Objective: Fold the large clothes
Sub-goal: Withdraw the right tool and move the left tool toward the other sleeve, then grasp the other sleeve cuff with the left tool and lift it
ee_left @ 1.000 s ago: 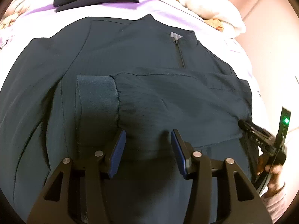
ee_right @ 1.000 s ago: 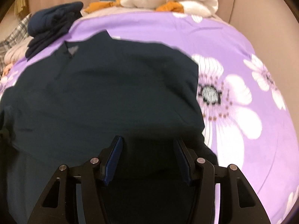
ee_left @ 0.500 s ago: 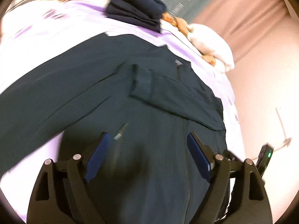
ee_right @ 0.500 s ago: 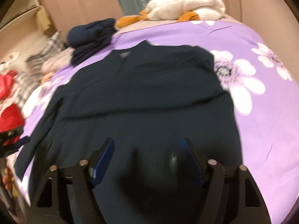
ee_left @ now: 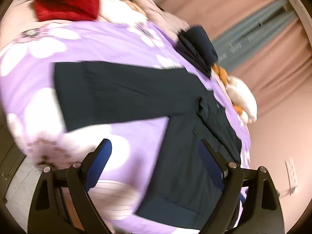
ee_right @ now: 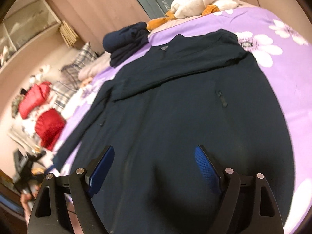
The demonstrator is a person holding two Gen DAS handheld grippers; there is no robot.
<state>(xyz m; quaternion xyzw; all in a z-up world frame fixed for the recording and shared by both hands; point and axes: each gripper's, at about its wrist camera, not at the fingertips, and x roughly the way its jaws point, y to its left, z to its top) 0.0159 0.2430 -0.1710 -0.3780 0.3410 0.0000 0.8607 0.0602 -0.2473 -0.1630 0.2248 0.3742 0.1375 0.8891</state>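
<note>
A large dark navy zip jacket (ee_right: 191, 101) lies flat on a purple flowered bedsheet (ee_right: 282, 44). Its right sleeve is folded across the chest. In the left wrist view the jacket (ee_left: 187, 156) has its left sleeve (ee_left: 117, 93) stretched straight out over the sheet (ee_left: 58, 44). My left gripper (ee_left: 156, 158) is open and empty, above the sheet and the jacket's side below the outstretched sleeve. My right gripper (ee_right: 154, 161) is open and empty above the jacket's lower body.
A folded dark garment stack (ee_right: 126, 42) and a white and orange bundle (ee_right: 204, 0) sit at the head of the bed. Red clothes (ee_right: 48, 128) and plaid items (ee_right: 68, 78) lie at the left. The bed's edge (ee_left: 25, 175) is near my left gripper.
Both grippers have pulled back and opened wider. The left view has swung left from the folded sleeve to the outstretched sleeve and the bed's edge. The right view now shows the whole jacket.
</note>
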